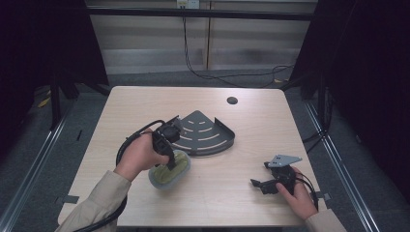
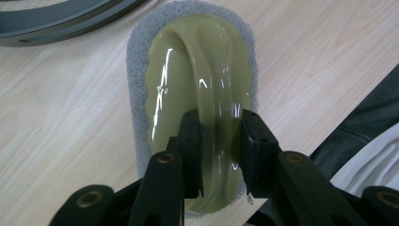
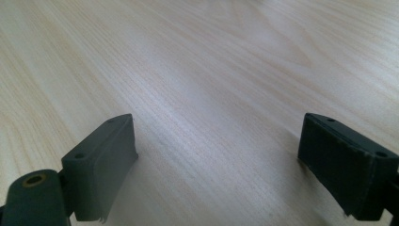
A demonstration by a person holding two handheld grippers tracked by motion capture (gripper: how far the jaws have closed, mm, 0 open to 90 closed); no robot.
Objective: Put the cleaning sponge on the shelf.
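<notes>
So in the high view there's a light wood table [image 1: 241,193] with a dark grey, quarter-round corner shelf [image 1: 205,133] sitting around the middle of the frame, slots cut into its floor and a raised rim on the curved side. Just below and left of it lies an oval scrub pad [image 1: 169,171], olive-green plastic top on a grey scouring layer. The left hand [image 1: 140,154] and the left gripper [image 1: 170,162] cover a good chunk of it from above, so its upper left end is hard to make out there.

The left gripper view clears that up: the scrub pad [image 2: 197,94] has a raised handle ridge running down its middle, and the two black jaws sit on either side of that ridge, clamped on it. The near end of the pad is hidden behind the jaws. A slice of the shelf [image 2: 61,19] is cut off at the upper left corner of that frame, and some dark fabric at the right edge is too cropped to identify.

The right gripper [image 1: 261,183] rests low on the table at the lower right of the high view, held by the right hand [image 1: 297,193]. In the right gripper view its jaws stand wide apart over bare wood grain [image 3: 211,94], nothing between them.

There's a small dark round hole [image 1: 232,100] near the table's far edge.
</notes>
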